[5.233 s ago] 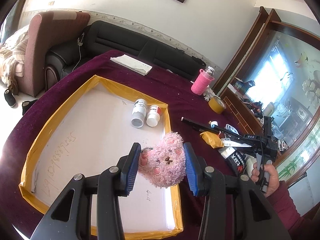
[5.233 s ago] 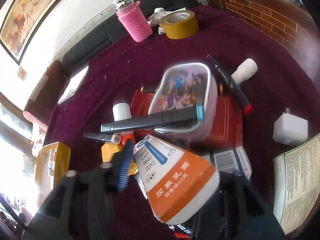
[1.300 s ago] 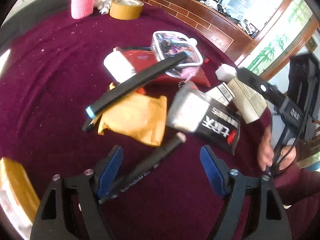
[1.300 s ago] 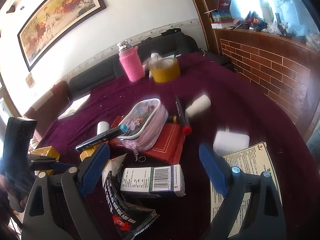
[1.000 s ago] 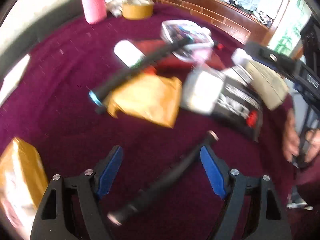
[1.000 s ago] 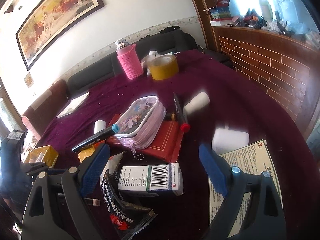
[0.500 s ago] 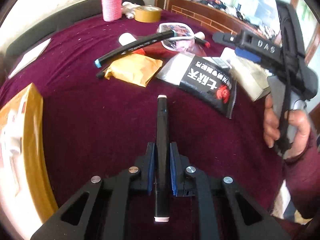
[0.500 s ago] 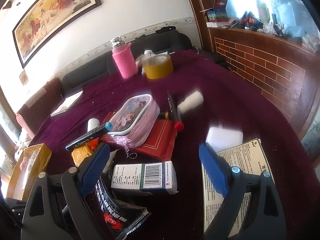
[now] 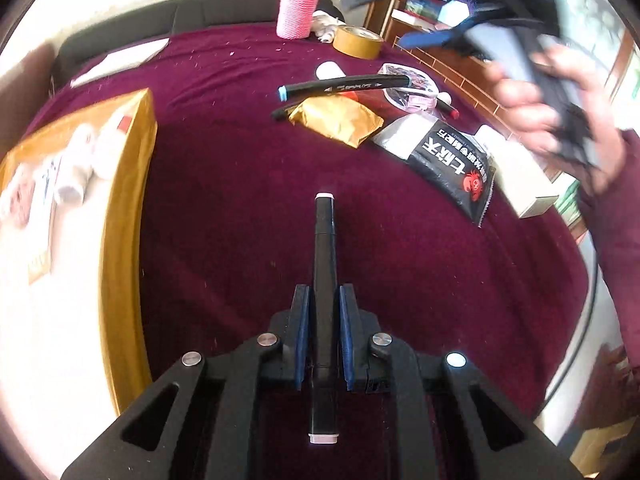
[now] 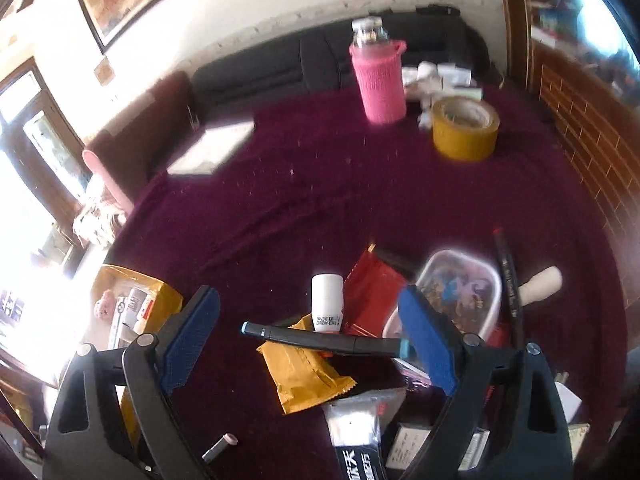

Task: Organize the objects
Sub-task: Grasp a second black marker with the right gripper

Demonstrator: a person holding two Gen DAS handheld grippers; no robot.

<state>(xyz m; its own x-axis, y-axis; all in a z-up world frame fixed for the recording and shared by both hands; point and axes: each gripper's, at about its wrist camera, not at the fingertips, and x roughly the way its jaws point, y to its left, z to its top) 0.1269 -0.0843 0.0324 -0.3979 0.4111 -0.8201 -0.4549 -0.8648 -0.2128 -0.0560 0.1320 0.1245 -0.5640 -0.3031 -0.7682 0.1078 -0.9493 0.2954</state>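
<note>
My left gripper [image 9: 323, 304] is shut on a black marker [image 9: 325, 248] that points forward above the purple tablecloth. The yellow-rimmed box [image 9: 132, 184] with white bottles [image 9: 76, 168] lies to its left. My right gripper [image 10: 308, 340] is open and empty above a pile: a long black marker with a blue end [image 10: 320, 341], a yellow packet [image 10: 304, 376], a white bottle [image 10: 328, 300], a red pouch [image 10: 372, 292] and a clear pencil case [image 10: 464, 284]. The right gripper [image 9: 448, 32] also shows blurred at the top right of the left wrist view.
A pink-sleeved bottle [image 10: 378, 80], a roll of yellow tape [image 10: 466, 128] and a white booklet [image 10: 212, 148] stand at the far side. A black snack bag [image 9: 452, 160] and a white carton [image 9: 520, 184] lie right. A dark sofa [image 10: 280, 68] is behind the table.
The left gripper has closed on the black marker and lifted it toward the box side. The right gripper has swung up and over the pile.
</note>
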